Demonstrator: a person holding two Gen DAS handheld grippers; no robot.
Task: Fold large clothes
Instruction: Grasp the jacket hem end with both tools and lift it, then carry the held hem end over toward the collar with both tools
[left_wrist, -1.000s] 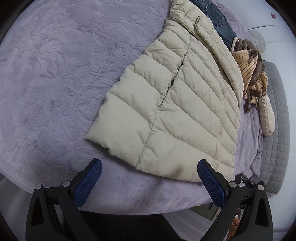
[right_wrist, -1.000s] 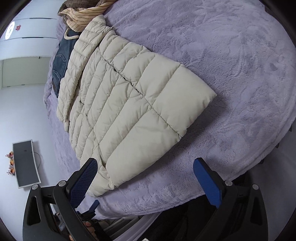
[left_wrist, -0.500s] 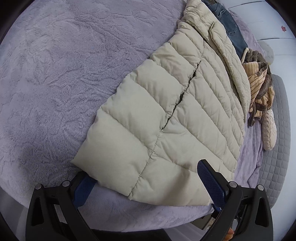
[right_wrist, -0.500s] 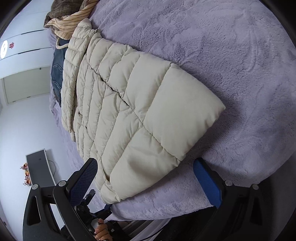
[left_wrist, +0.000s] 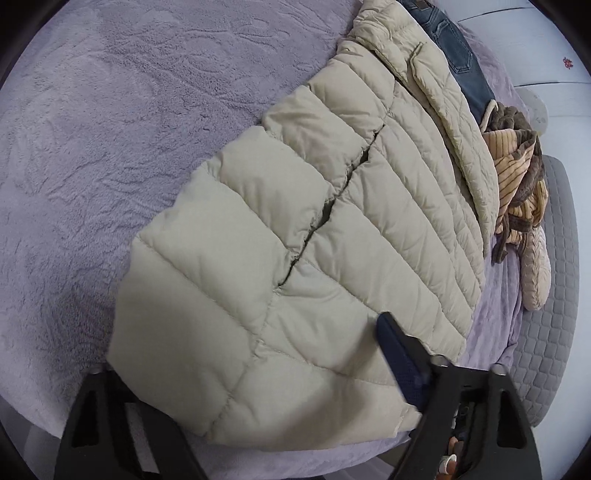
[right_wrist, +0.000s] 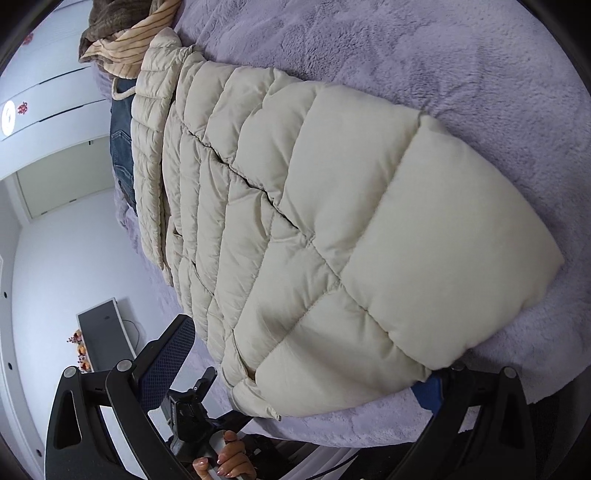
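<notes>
1. In the left wrist view, the left gripper (left_wrist: 255, 384) sits at 6 o'clock, right at the near edge of the puffy coat (left_wrist: 314, 229). Its jaws stand wide apart. One blue pad (left_wrist: 400, 362) lies on top of the coat at 5 o'clock. The other finger is hidden under the coat's corner at 7 o'clock. The coat edge is between the fingers, but they are not squeezed on it.

2. In the right wrist view, the right gripper (right_wrist: 299, 373) is also at 6 o'clock and also wide open. Its blue pad (right_wrist: 166, 358) at 7 o'clock is off the coat (right_wrist: 332, 221) in the air. The other pad (right_wrist: 428, 393) peeks out from under the coat's near corner at 5 o'clock (most of it is hidden).

3. A hand (right_wrist: 225, 461) with painted nails shows at the bottom of the right wrist view, holding the black handle of the other gripper.

4. The coat is cream and puffy. It lies flat on the fuzzy purple blanket (left_wrist: 129, 129), front side up, with the closed zip running down the middle from 6 o'clock toward 12 o'clock.

5. Past the coat, at 1 o'clock in the left view, lie blue jeans (left_wrist: 454, 51), touching the coat's far edge.

6. A brown and striped pile of clothes (left_wrist: 517, 173) sits at 3 o'clock, just beside the coat.

7. Far off in the right view, at 8 o'clock, a dark screen (right_wrist: 105, 336) stands by the white wall.
</notes>
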